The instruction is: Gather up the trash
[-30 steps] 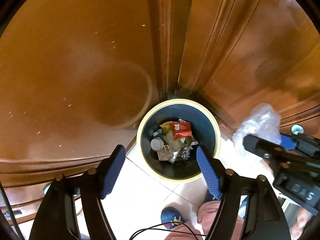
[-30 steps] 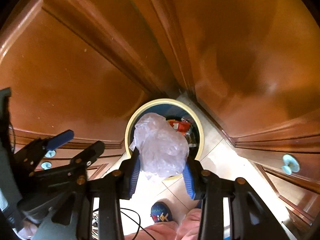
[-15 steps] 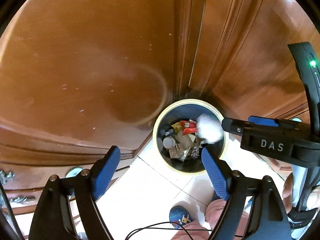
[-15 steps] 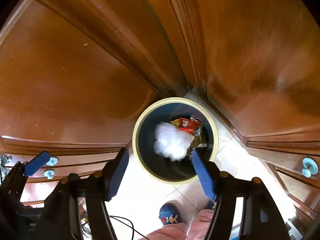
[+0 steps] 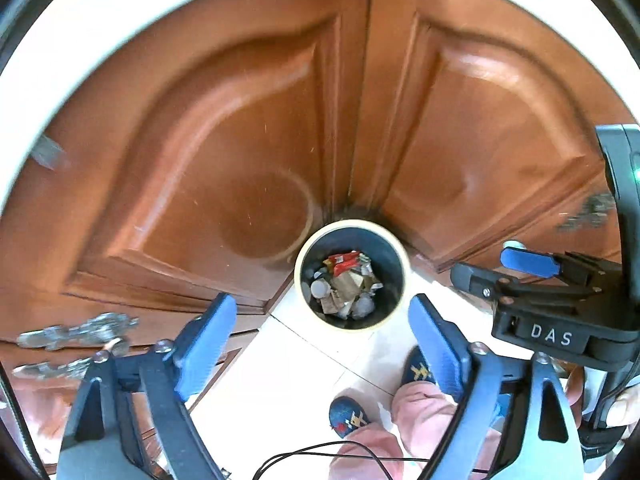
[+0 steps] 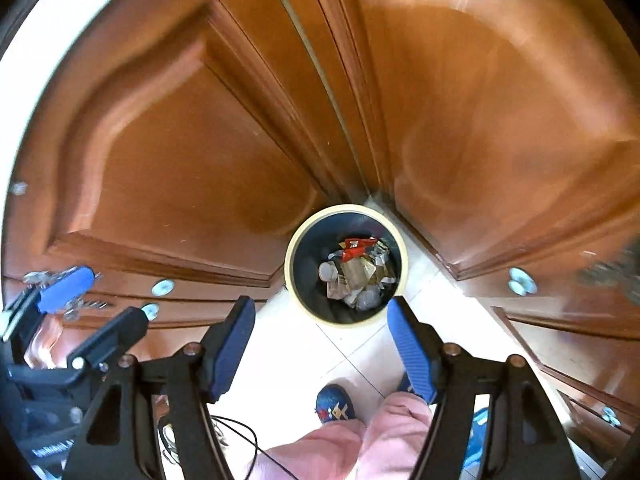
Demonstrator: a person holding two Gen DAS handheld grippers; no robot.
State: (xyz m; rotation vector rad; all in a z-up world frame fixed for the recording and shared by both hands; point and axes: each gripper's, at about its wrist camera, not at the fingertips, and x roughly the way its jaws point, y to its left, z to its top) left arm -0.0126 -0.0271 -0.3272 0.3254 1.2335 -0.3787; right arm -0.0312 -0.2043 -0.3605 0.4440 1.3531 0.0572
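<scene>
A round dark bin with a cream rim (image 5: 298, 276) (image 6: 287, 268) stands on the white tile floor in the corner of two wooden doors. Inside lie several wrappers, a red packet (image 5: 345, 261) (image 6: 356, 249) and a crumpled clear plastic bag (image 5: 363, 305) (image 6: 370, 298). My left gripper (image 5: 322, 346) is open and empty, high above the bin. My right gripper (image 6: 320, 346) is open and empty too, also above the bin; it also shows at the right of the left wrist view (image 5: 520, 276).
Brown panelled wooden doors (image 5: 240, 152) (image 6: 500, 128) rise behind the bin. Low wooden drawers with round knobs (image 6: 522, 281) flank it. The person's blue slippers (image 5: 348, 416) (image 6: 334, 404) and pink trousers are on the tiles below. A black cable (image 5: 320, 452) trails near the feet.
My right gripper opened and let go of the clear plastic bag, which fell into the bin. Both grippers have since risen higher above the bin.
</scene>
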